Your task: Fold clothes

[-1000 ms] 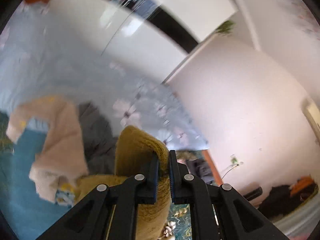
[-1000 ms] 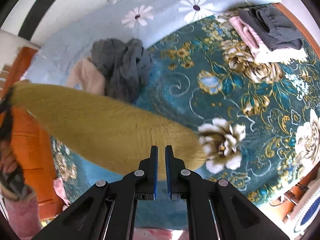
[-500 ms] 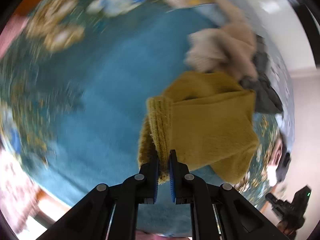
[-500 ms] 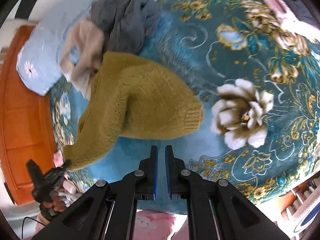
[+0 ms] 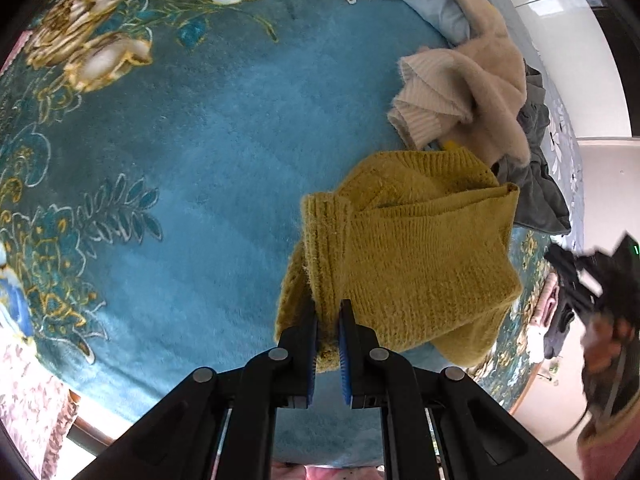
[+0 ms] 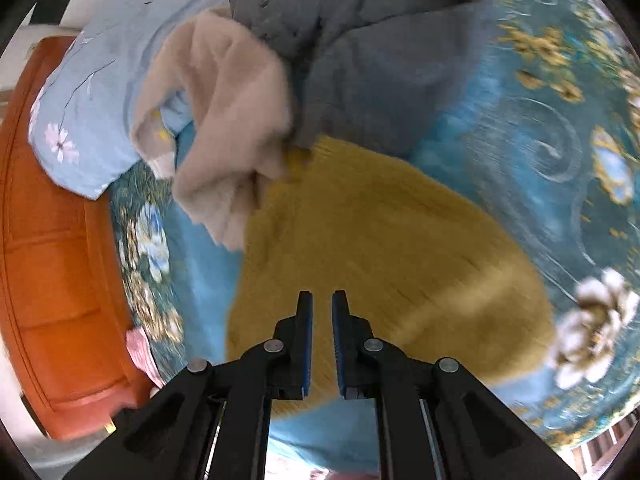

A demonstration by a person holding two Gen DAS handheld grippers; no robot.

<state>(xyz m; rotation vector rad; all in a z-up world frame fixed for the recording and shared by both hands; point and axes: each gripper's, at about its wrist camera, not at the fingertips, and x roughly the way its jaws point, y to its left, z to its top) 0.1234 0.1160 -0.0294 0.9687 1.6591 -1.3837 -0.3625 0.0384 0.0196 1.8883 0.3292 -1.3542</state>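
Note:
A mustard knit sweater (image 5: 416, 256) lies bunched on the teal flowered blanket (image 5: 192, 168). My left gripper (image 5: 328, 322) is shut on the sweater's ribbed edge. In the right wrist view the sweater (image 6: 384, 264) spreads out below my right gripper (image 6: 319, 312), whose jaws stand close together with nothing between them, just above the knit. A beige fleece garment (image 5: 472, 92) and a dark grey garment (image 5: 536, 184) lie crumpled just beyond the sweater; both also show in the right wrist view, the beige one (image 6: 224, 120) touching the sweater's far edge, the grey one (image 6: 360, 60) behind it.
A light blue flowered pillow (image 6: 92, 120) lies at the back left by the orange wooden headboard (image 6: 52, 260). The bed's near edge (image 5: 104, 404) runs along the bottom. The other hand-held gripper (image 5: 592, 280) shows at the right of the left wrist view.
My left gripper swung down from facing the wall and lowered the sweater onto the blanket. My right gripper moved down closer over the spread sweater and the clothes pile.

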